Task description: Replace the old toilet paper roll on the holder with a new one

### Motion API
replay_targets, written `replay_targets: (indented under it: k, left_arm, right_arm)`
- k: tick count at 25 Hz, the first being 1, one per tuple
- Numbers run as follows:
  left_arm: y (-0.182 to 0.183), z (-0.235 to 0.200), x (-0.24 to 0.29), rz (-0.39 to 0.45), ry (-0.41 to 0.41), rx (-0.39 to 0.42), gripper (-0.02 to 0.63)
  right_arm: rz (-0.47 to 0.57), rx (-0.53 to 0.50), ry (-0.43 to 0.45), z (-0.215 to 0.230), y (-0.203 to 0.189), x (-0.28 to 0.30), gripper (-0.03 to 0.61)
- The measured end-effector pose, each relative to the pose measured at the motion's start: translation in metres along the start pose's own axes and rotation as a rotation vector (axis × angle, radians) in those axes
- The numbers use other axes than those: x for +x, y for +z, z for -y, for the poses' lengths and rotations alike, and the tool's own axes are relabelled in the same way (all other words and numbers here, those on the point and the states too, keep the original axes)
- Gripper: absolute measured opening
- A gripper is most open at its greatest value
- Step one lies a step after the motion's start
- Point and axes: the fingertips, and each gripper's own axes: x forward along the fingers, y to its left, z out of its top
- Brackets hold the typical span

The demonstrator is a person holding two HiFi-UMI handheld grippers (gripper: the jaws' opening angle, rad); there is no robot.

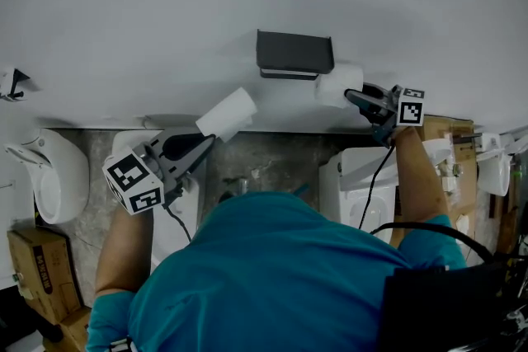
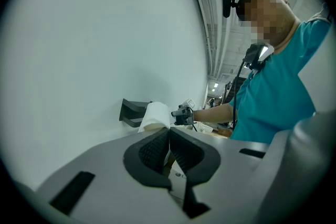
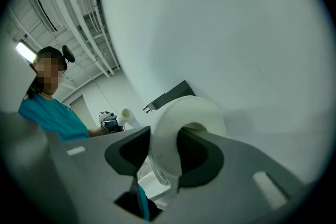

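A black holder (image 1: 294,52) is fixed to the white wall and carries no roll. Just below its right end, my right gripper (image 1: 351,95) is shut on the new toilet paper roll (image 1: 334,84). In the right gripper view, one jaw sits inside the core of the new roll (image 3: 191,110) and the other outside, pinching its wall. The holder (image 3: 168,96) lies just beyond. Lower left of the holder, my left gripper (image 1: 206,140) is shut on the edge of the old roll (image 1: 228,113), a slim white tube. The old roll (image 2: 156,114) stands past the closed tips, hiding the new one.
A white toilet (image 1: 58,173) and a cardboard box (image 1: 37,268) stand at the left. Another white toilet (image 1: 367,177) and more boxes (image 1: 454,144) stand at the right. A grey floor strip runs along the wall's foot. The person's teal-clad back fills the lower middle.
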Motion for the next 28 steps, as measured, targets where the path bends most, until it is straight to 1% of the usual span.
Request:
replay_targets:
  k: [4, 9, 14, 20, 28]
  left_arm:
    - [-0.001, 0.0, 0.001, 0.0, -0.002, -0.001, 0.011]
    - [-0.001, 0.003, 0.006, 0.005, 0.001, -0.003, 0.011]
    - [0.0, -0.007, -0.003, 0.014, 0.006, -0.011, 0.011]
    - [0.003, -0.01, -0.008, 0.024, 0.008, -0.015, 0.011]
    - [0.007, -0.012, -0.008, 0.029, 0.007, -0.013, 0.012]
  right_arm:
    - [-0.012, -0.005, 0.015, -0.001, 0.001, 0.009, 0.149]
    - [-0.067, -0.026, 0.035, -0.004, -0.005, 0.027, 0.149]
    - [-0.092, -0.019, 0.042, -0.01, -0.008, 0.063, 0.15]
    - [-0.074, 0.017, 0.041, -0.016, -0.01, 0.092, 0.15]
    - [-0.063, 0.048, 0.086, -0.029, -0.015, 0.13, 0.149]
